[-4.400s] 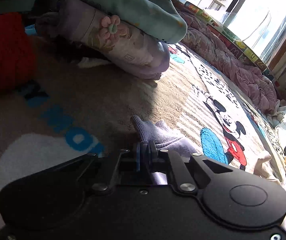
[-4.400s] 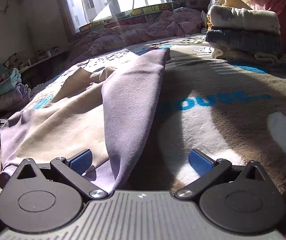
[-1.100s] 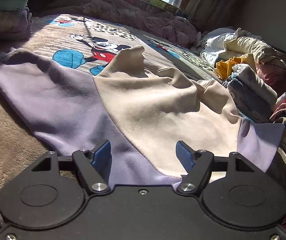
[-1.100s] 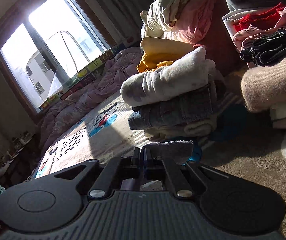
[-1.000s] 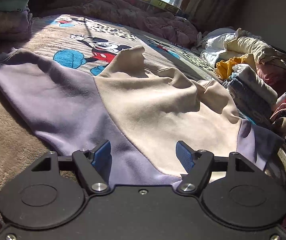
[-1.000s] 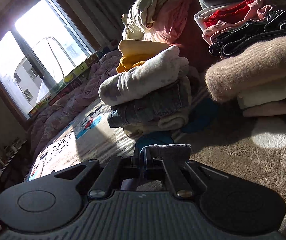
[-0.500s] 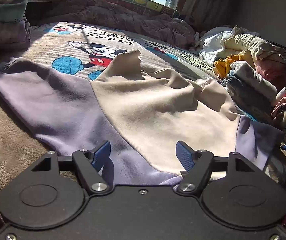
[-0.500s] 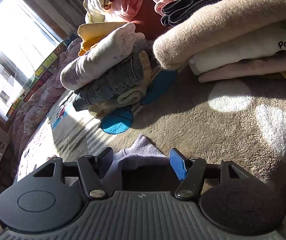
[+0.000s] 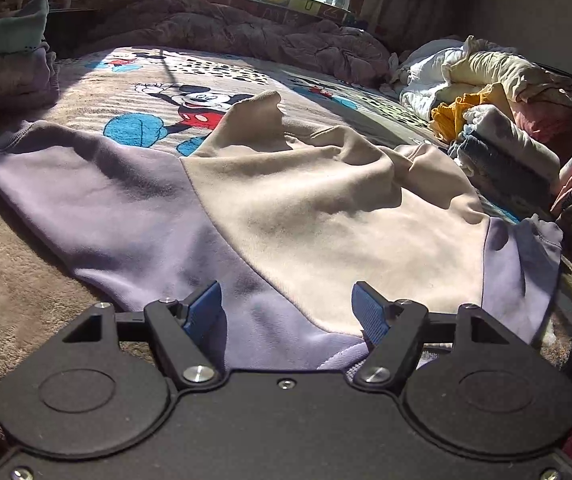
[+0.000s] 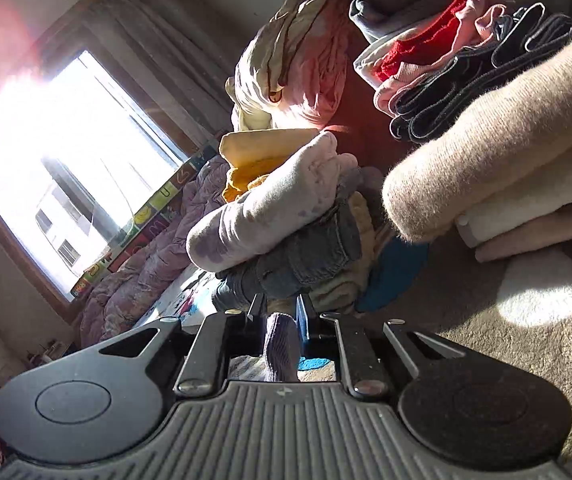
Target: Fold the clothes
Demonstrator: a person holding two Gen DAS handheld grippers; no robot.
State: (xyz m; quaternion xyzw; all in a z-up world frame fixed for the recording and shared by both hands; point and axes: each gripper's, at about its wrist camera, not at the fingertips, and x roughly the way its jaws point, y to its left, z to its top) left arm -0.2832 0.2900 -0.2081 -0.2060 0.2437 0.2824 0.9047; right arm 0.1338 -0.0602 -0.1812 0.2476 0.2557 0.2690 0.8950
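A beige sweatshirt (image 9: 306,216) with purple sleeves lies spread on the Mickey Mouse blanket (image 9: 190,104). My left gripper (image 9: 288,312) hovers over its near purple hem, open, with the cloth lying between the blue pads (image 9: 206,312) and not pinched. The right purple sleeve end (image 9: 538,244) stands lifted at the far right. In the right wrist view my right gripper (image 10: 280,316) has its jaws closing to a narrow gap, and the purple cuff (image 10: 282,344) is pinched between them.
Folded piles rise close ahead of the right gripper: a white and denim stack (image 10: 278,232), a fuzzy beige sweater (image 10: 498,152) and red and dark garments (image 10: 446,52). A pink quilt (image 9: 246,32) lies under the window. Another folded stack (image 9: 6,52) sits at the far left.
The right gripper let go of the purple cuff half a second ago and has closed on it again, now tilted up toward the piles. The left gripper has stayed open over the hem.
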